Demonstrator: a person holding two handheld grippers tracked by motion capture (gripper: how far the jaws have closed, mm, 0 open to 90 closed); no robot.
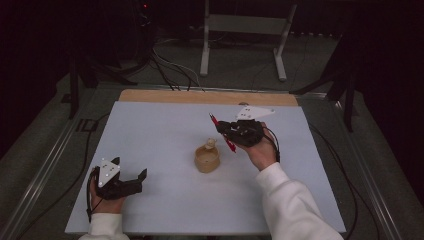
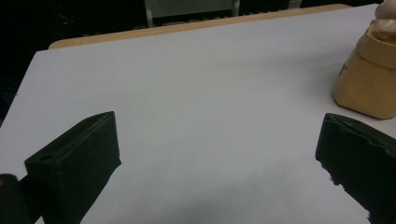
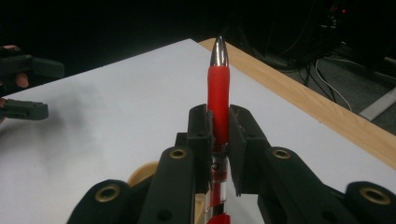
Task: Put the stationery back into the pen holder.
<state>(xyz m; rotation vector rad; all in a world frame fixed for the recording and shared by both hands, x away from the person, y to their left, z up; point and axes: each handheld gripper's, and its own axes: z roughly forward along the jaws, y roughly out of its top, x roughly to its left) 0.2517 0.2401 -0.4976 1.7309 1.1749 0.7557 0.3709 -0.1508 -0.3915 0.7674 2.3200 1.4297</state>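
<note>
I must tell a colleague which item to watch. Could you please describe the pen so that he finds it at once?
Start at the white board that covers the table, then go to the right gripper above its middle. The pen is clamped between that gripper's fingers, just beyond the tan jar. Its red grip and silver tip set it apart.

White sleeves [image 1: 292, 200]; black claws [image 1: 227, 129] with brass screws, grey three-cornered plates, trailing black cables.

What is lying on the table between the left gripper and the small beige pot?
Nothing: in the high view, the stretch of white table between the left gripper and the beige pot is bare.
</note>
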